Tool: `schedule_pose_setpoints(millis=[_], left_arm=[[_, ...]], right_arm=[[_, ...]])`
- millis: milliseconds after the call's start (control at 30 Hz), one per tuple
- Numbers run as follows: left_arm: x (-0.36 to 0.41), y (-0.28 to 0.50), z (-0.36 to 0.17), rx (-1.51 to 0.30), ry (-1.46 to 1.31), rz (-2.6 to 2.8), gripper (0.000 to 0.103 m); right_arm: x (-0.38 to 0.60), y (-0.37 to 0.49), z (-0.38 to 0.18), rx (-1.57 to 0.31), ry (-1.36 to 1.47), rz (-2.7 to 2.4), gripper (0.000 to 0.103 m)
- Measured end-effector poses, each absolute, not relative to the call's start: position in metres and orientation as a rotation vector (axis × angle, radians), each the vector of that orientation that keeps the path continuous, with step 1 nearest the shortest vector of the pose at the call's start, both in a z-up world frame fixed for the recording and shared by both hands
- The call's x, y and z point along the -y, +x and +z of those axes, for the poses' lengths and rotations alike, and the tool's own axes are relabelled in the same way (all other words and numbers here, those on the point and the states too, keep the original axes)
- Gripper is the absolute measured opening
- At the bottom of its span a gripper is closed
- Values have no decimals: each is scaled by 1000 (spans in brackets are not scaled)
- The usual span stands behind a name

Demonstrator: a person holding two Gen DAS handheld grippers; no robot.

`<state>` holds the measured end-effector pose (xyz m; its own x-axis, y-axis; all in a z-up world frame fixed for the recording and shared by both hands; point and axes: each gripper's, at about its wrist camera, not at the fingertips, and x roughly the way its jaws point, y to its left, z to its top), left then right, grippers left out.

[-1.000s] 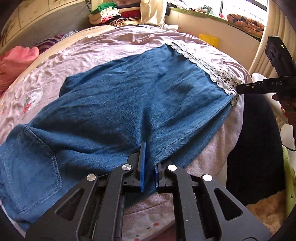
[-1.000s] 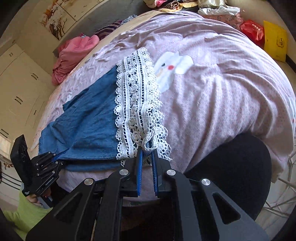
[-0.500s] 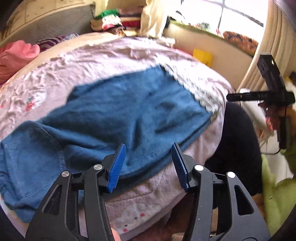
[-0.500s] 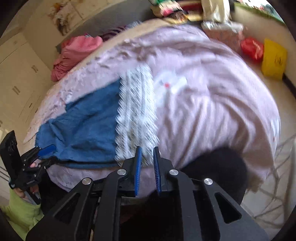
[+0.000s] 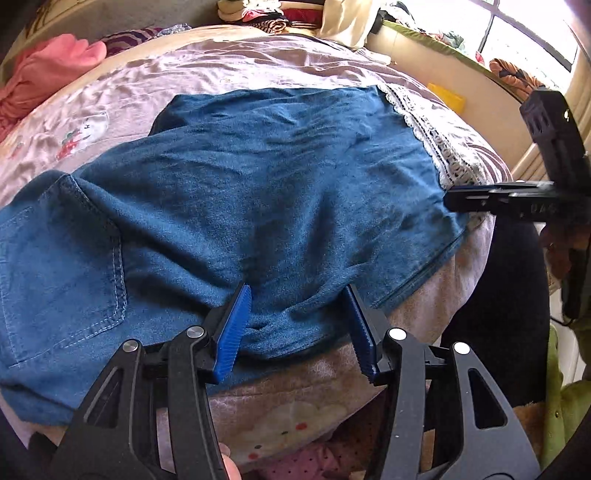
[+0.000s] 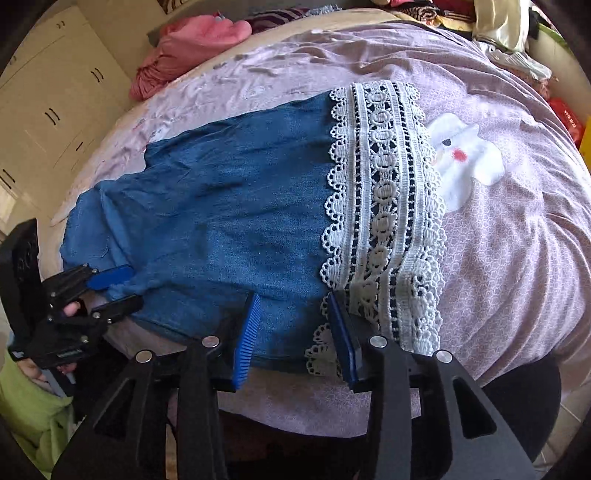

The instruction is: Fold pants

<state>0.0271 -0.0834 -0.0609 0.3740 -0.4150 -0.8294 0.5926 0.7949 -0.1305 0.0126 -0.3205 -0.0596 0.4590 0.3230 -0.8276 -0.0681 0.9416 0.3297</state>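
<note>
Blue denim pants with a white lace hem lie spread flat on the pink bed sheet, back pocket at the left. My left gripper stands open at the pants' near edge. A bunched fold of denim lies between its blue pads, which do not press on it. My right gripper is at the hem end, its jaws opening, with the denim edge and lace loose between them. Each gripper also shows in the other's view: right gripper, left gripper.
A pink garment pile lies at the bed's far side, and stacked clothes sit at the head. White cupboards stand at the left. A black round seat is against the bed's near edge. A person's green sleeve shows low left.
Both grippers were shut on the pants' near edge. The left one opened first, then the right, and the denim now lies loose on the bed.
</note>
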Motion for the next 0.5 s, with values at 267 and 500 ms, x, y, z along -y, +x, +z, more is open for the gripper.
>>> schedule_pose_setpoints(millis=[267, 500], left_arm=[[65, 75, 8, -871, 167, -614, 52], [60, 160, -11, -996, 115, -544, 52]], right_arm=[[377, 30, -7, -886, 336, 223, 51], [415, 112, -21, -932, 383, 254, 55]])
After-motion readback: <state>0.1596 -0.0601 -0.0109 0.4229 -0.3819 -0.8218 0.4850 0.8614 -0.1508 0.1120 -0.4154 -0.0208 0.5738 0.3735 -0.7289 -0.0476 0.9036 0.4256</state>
